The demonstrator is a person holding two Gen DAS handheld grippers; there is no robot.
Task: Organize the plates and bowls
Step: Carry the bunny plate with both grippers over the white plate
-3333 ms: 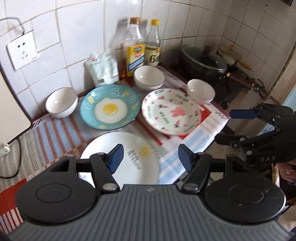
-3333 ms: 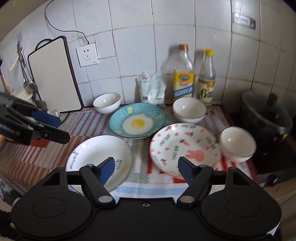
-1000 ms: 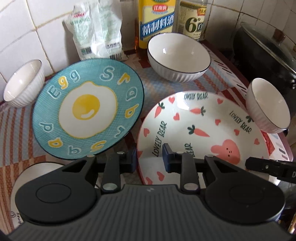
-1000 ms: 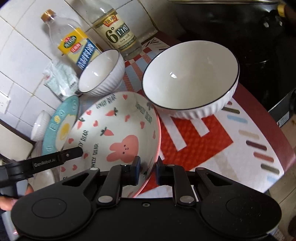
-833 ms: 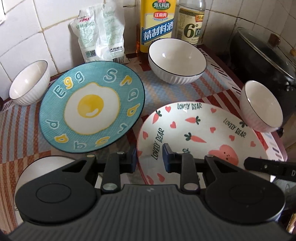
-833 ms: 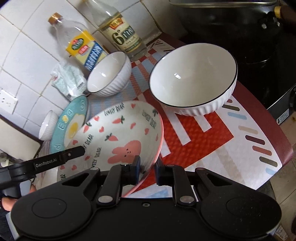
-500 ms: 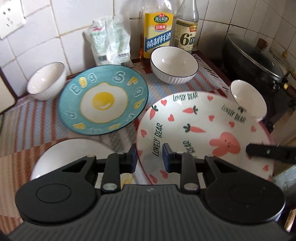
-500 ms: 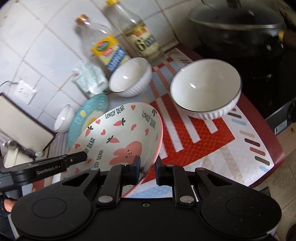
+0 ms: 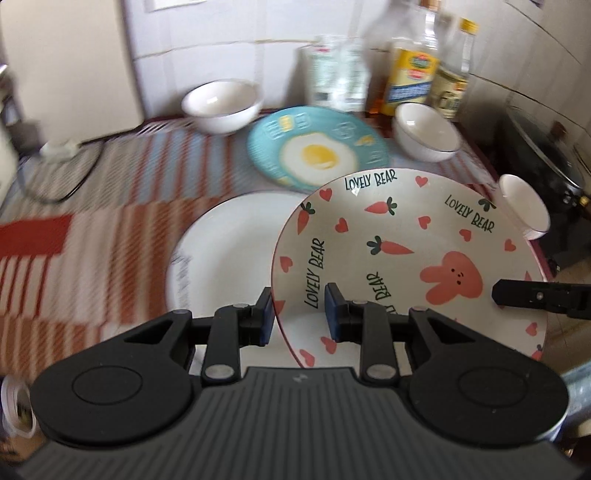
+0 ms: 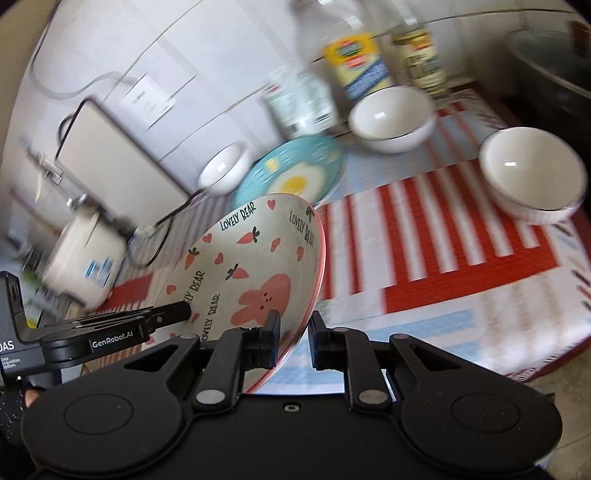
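**A:** Left wrist view: what covers the worktop (image 9: 92, 236)?

**B:** A striped mat in red, white and pale blue, wrinkled, reaching the tiled wall (image 9: 229, 33). Take the egg plate (image 9: 317, 155) as the mark. Behind it, against the tiles, stand a clear packet (image 9: 338, 74) and two bottles (image 9: 413, 70). One white bowl (image 9: 221, 105) sits to its left, a second bowl (image 9: 424, 134) just to its right.

**A:** And nearer than the egg plate?

**B:** A plain white plate (image 9: 221, 258) lies flat on the mat. The bear plate (image 9: 402, 251) is up off the mat, tilted, overlapping the white plate's right side from this view.

**A:** Who holds it?

**B:** Both tongs. The left tongs (image 9: 299, 314) are clamped on its near-left rim; the right tongs (image 10: 293, 339) pinch the opposite rim, seen in the right wrist view.

**A:** The rest of the room?

**B:** Far right of the egg plate, a dark lidded pot (image 9: 543, 147), with a third bowl (image 10: 532, 177) before it on the red stripes. Far left, a white board (image 10: 118, 170) leans on the wall under a socket (image 10: 147, 98), a cable (image 9: 66, 181) trailing over the mat. The backdrop is blurred.
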